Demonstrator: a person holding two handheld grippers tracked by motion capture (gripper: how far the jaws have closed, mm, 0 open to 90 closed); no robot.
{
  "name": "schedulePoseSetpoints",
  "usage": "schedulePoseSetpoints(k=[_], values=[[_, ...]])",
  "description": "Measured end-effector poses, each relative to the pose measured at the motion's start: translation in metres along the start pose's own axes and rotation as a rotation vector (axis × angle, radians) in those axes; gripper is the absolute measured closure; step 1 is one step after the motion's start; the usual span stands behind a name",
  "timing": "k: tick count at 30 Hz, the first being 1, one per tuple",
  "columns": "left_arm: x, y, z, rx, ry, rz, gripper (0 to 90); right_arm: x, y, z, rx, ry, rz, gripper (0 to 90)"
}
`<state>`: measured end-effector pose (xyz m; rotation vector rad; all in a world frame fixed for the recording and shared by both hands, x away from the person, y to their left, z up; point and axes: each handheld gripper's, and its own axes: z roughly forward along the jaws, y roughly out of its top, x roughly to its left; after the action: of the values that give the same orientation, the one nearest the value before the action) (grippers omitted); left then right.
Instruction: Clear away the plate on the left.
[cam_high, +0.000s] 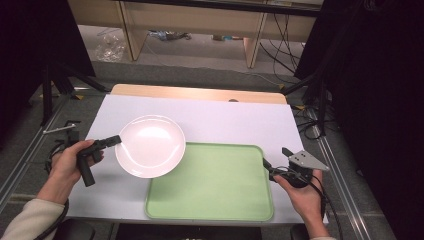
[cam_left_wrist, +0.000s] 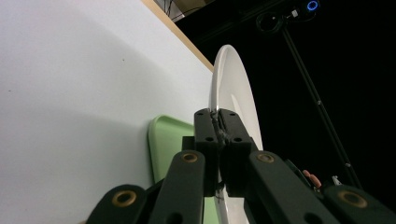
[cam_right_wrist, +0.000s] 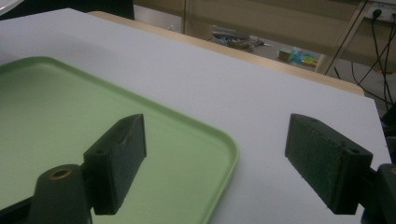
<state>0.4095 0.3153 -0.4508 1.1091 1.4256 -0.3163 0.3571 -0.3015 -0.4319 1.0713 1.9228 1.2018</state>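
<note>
Fingers of my left gripper (cam_high: 116, 140) pinch the white plate (cam_high: 150, 146) by its left rim, holding it above the counter (cam_high: 225, 125), overlapping the green tray's (cam_high: 210, 185) far-left corner; my right gripper (cam_right_wrist: 219, 163) waits wide open at the tray's right edge.

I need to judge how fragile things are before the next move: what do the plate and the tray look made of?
The plate, pinched at its rim by the left gripper, looks like glazed white ceramic or melamine: it is glossy with a soft highlight, and which one I cannot tell. The tray looks like matte light-green plastic, with a moulded raised rim, rounded corners and no sharp reflections.
</note>
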Motion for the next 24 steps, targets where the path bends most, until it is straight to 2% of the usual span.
schedulePoseSetpoints(k=[24], values=[[-0.009, -0.004, 0.016, 0.043, -0.019, 0.003, 86.9, 0.0, 0.0, 0.0, -0.001, 0.0, -0.001, 21.3]])
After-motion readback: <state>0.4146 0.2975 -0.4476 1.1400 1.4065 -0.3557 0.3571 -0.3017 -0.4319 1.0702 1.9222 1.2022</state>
